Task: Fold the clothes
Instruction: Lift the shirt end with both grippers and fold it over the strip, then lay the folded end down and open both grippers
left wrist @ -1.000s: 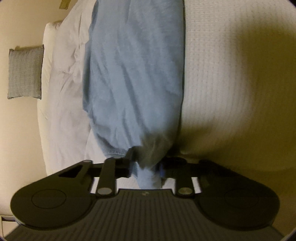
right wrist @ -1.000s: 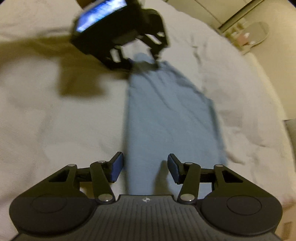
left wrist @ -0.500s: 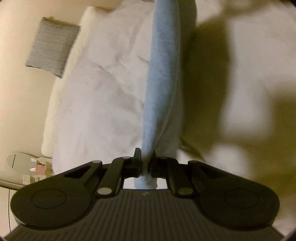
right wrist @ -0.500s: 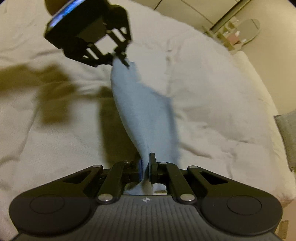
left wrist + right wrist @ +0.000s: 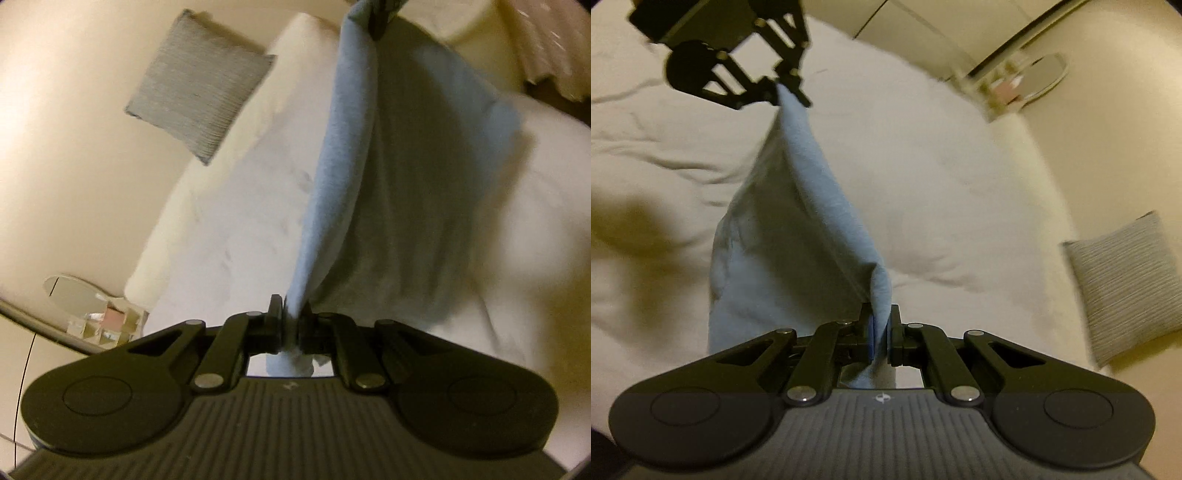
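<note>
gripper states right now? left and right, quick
Left gripper: shut on the blue garment, one end.
Right gripper: shut on the blue garment, other end.

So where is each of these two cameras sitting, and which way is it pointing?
Left wrist: on the left gripper, looking along its fingers, clamped on the blue cloth, over the white bed.
Right wrist: on the right gripper, also clamped on that cloth, facing the left gripper.
Shared: cloth, bed, grey cushion.
</note>
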Demonstrator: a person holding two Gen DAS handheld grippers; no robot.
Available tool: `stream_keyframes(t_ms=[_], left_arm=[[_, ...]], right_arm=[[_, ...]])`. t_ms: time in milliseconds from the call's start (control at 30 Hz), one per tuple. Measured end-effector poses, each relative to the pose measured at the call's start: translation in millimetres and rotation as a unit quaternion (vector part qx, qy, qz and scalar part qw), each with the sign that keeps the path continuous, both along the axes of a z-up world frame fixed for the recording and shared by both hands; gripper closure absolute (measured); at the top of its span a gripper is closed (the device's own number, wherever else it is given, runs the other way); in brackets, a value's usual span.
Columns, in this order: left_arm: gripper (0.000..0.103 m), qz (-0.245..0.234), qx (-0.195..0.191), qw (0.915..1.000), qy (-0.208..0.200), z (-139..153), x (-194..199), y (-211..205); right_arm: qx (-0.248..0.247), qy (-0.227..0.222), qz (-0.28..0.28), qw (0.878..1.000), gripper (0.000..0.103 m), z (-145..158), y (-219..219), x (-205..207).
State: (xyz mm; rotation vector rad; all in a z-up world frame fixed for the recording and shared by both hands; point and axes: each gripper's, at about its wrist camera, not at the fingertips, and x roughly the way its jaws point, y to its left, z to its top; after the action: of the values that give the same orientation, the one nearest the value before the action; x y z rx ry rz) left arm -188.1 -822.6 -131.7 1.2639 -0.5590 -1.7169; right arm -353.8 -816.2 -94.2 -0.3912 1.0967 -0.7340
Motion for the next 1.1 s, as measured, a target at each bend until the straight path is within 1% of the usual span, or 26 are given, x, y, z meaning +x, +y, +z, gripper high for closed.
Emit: stream_keyframes(t_ms=[33, 100, 133, 200, 233, 300, 400, 433, 500, 533, 567, 633, 700, 733, 800, 833, 967, 1000, 1033, 1067, 1100], left_arm=[[0.097, 0.005, -0.002, 1.0, 0.004, 3.3, -10.0, -5.1], [0.097, 0.006, 0.011, 0.9999, 0.001, -8.3, -28.4, -4.5], [0.097, 0.006, 0.018, 0.9998, -0.001, -14.4, -37.6, -4.0], [0.097, 0.012, 0.046, 0.9988, -0.008, -47.7, -52.9, -1.9], [0.097, 0.015, 0.061, 0.998, -0.012, -64.7, -60.5, -0.9], [0.097, 0.024, 0.093, 0.9952, -0.019, -101.4, -75.2, 2.7], [0.095, 0.035, 0.142, 0.9882, -0.047, -169.5, -92.7, 12.9], [0.095, 0.035, 0.152, 0.9863, -0.055, -187.3, -96.3, 18.9], [0.093, 0.039, 0.131, 0.9886, -0.064, -201.9, -98.6, 33.6], [0.092, 0.04, 0.121, 0.9896, -0.068, -209.0, -99.6, 40.9], [0.091, 0.042, 0.11, 0.9904, -0.072, -216.0, -100.7, 48.3], [0.09, 0.043, 0.104, 0.9907, -0.076, -218.5, -99.1, 54.7], [0.09, 0.042, 0.104, 0.9906, -0.078, -219.7, -89.3, 65.1], [0.091, 0.044, 0.109, 0.9901, -0.076, -220.4, -87.8, 59.8], [0.091, 0.054, 0.118, 0.9893, -0.067, -218.0, -81.8, 53.8], [0.091, 0.061, 0.121, 0.9889, -0.061, -214.7, -76.8, 54.0], [0.091, 0.09, 0.135, 0.9862, -0.034, -201.7, -56.8, 55.1], [0.091, 0.097, 0.138, 0.9852, -0.028, -198.4, -51.8, 55.4], [0.091, 0.104, 0.142, 0.9842, -0.021, -195.1, -46.8, 55.6], [0.091, 0.111, 0.145, 0.983, -0.014, -191.9, -41.8, 55.9], [0.091, 0.122, 0.139, 0.9828, 0.006, -183.6, -41.9, 55.4]], right_arm=[[-0.013, -0.005, 0.005, 1.0, 0.101, 6.9, -13.9, -11.0], [-0.03, -0.013, 0.011, 0.999, 0.101, 12.3, -33.2, -32.7], [-0.033, -0.017, 0.012, 0.999, 0.101, 10.2, -40.2, -42.6], [-0.024, -0.027, 0.01, 0.999, 0.101, -7.0, -49.1, -60.1], [-0.013, -0.032, 0.009, 0.999, 0.101, -21.3, -49.0, -69.3], [0.015, -0.035, 0.008, 0.999, 0.1, -60.9, -45.8, -86.1], [0.066, -0.021, 0.012, 0.998, 0.1, -135.8, -33.9, -100.8], [0.081, -0.01, 0.008, 0.997, 0.1, -158.2, -27.7, -103.6], [0.11, 0.012, 0.001, 0.994, 0.102, -197.9, -22.0, -108.5], [0.11, 0.016, 0.001, 0.994, 0.1, -207.1, -14.9, -111.3], [0.102, 0.017, 0.002, 0.995, 0.096, -213.1, -6.1, -114.3], [0.079, 0.021, 0.003, 0.997, 0.094, -217.5, 8.8, -119.5], [0.065, 0.024, 0.005, 0.998, 0.094, -219.2, 14.1, -121.7], [0.06, 0.026, 0.005, 0.998, 0.094, -220.0, 15.5, -122.4], [0.053, 0.027, 0.005, 0.998, 0.098, -220.9, 15.1, -122.8], [0.056, 0.027, 0.003, 0.998, 0.103, -220.5, 10.7, -121.8], [0.079, 0.036, -0.019, 0.996, 0.103, -222.1, 2.0, -122.4], [0.083, 0.034, -0.028, 0.996, 0.102, -220.6, 1.6, -124.1], [0.087, 0.032, -0.038, 0.995, 0.098, -219.0, 1.2, -125.8], [0.092, 0.028, -0.05, 0.994, 0.097, -215.7, 1.8, -128.1], [0.095, 0.016, -0.064, 0.993, 0.097, -209.7, 4.0, -131.2]])
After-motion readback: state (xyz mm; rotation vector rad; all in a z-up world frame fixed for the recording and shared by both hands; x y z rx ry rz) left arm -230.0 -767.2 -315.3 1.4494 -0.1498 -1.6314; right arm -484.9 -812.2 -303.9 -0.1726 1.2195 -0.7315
